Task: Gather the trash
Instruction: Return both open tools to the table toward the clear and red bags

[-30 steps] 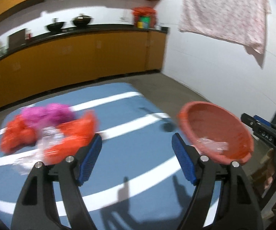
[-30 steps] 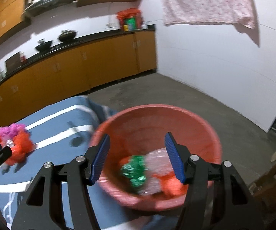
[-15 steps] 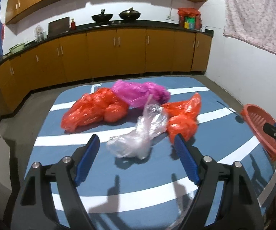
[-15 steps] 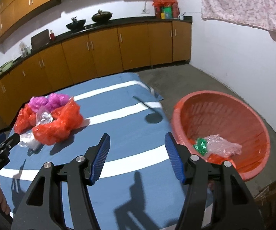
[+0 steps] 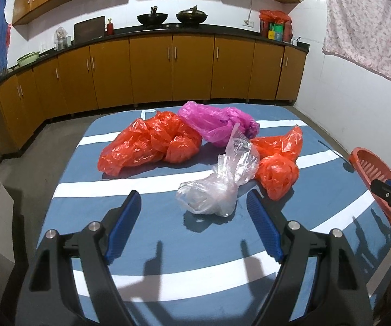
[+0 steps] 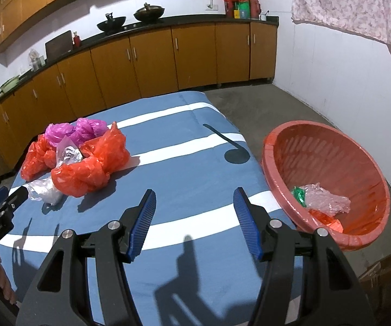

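The only writing I can find is small white lettering on the body of my left tongs (image 6: pixel 1 206), seen at the edge of the right wrist view, too small for me to read. My left tongs (image 5: pixel 194 224) stand wide with nothing between them, just short of the clear plastic bag (image 5: pixel 218 182). Behind that bag lie two orange bags (image 5: pixel 149 142) (image 5: pixel 278 163) and a pink bag (image 5: pixel 217 122), all bunched together on the blue striped desk (image 5: pixel 152 233). My right tongs (image 6: pixel 194 224) are also apart and empty over the desk. The red basket (image 6: pixel 358 163) sits beside the desk's right edge; it holds green, clear and orange scraps, partly hidden by its rim. In the left view the basket is cut off.
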{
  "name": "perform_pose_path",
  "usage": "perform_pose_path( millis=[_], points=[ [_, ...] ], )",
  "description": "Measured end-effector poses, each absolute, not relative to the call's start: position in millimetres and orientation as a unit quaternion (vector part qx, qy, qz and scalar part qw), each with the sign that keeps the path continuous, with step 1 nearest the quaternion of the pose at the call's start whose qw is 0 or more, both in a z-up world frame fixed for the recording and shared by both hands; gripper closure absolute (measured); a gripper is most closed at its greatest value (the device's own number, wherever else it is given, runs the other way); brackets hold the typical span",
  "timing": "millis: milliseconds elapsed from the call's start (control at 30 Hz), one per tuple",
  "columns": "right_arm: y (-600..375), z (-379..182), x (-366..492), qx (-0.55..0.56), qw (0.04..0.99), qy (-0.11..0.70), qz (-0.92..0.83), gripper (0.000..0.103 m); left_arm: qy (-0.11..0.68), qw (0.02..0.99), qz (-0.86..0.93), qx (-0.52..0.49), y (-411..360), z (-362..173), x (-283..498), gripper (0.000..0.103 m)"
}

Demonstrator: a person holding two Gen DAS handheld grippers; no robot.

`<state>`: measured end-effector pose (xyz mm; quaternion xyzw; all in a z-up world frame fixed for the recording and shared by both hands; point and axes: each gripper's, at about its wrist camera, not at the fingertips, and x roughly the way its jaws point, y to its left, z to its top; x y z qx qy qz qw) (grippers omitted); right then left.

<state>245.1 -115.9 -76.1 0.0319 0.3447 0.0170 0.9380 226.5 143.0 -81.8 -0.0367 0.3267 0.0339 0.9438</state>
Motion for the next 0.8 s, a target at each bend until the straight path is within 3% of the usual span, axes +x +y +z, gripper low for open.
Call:
perform_pose_path(
  millis=[800],
  points=[
    [-105.5, -77.3, 249.9, 0.032, 0.938, 0.344, 0.018, 0.043, 0.346, 0.936, -0.017, -0.059, 153.0, -89.8, 240.5, 0.024]
  ],
)
